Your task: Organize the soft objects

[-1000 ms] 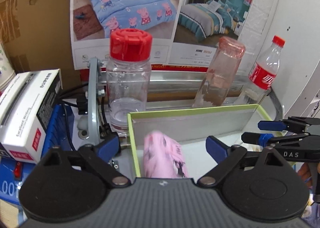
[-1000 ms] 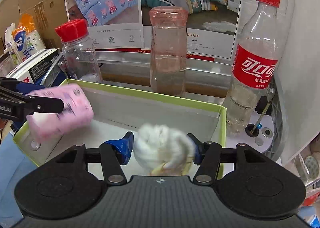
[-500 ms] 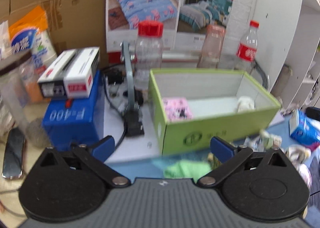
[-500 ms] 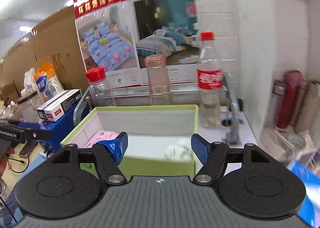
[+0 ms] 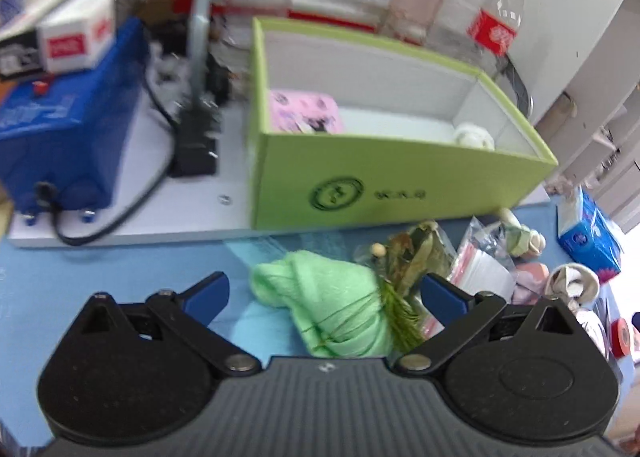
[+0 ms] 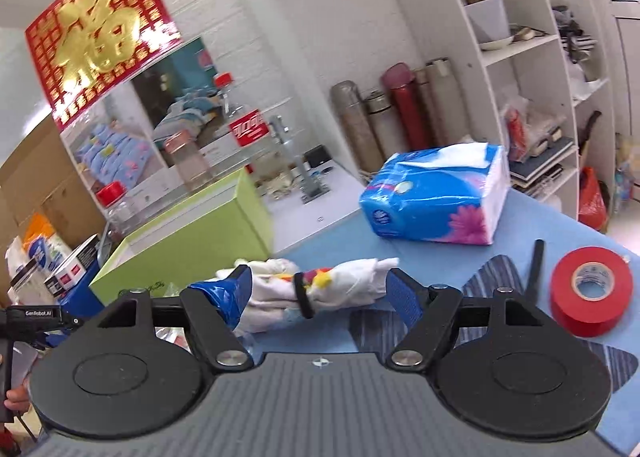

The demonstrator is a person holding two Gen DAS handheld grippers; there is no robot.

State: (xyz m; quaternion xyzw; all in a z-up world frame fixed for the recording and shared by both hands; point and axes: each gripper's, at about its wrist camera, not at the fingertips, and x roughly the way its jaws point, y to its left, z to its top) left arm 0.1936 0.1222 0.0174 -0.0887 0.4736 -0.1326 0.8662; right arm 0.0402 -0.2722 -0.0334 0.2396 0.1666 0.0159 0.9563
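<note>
The green box [image 5: 400, 185] stands on a white board; inside lie a pink soft roll [image 5: 306, 117] at its left and a white fluffy ball [image 5: 474, 135] at its right. My left gripper [image 5: 326, 293] is open, with a light green cloth bundle [image 5: 332, 309] lying between its fingers on the blue table. My right gripper [image 6: 320, 291] is open around a white rolled cloth with a black band [image 6: 320, 287] on the table. The green box also shows in the right wrist view [image 6: 180, 245].
Dried leaves in a plastic bag [image 5: 416, 253] and small items lie right of the green cloth. A blue tissue pack [image 6: 436, 197] and red tape roll [image 6: 590, 291] sit on the blue table. A blue device [image 5: 60, 129], bottles [image 5: 498, 25] and shelves [image 6: 540, 57] surround it.
Both grippers let go of the pink roll and white ball in the box, pulled back and dropped to the table. The left now brackets the green cloth, the right the white rolled cloth.
</note>
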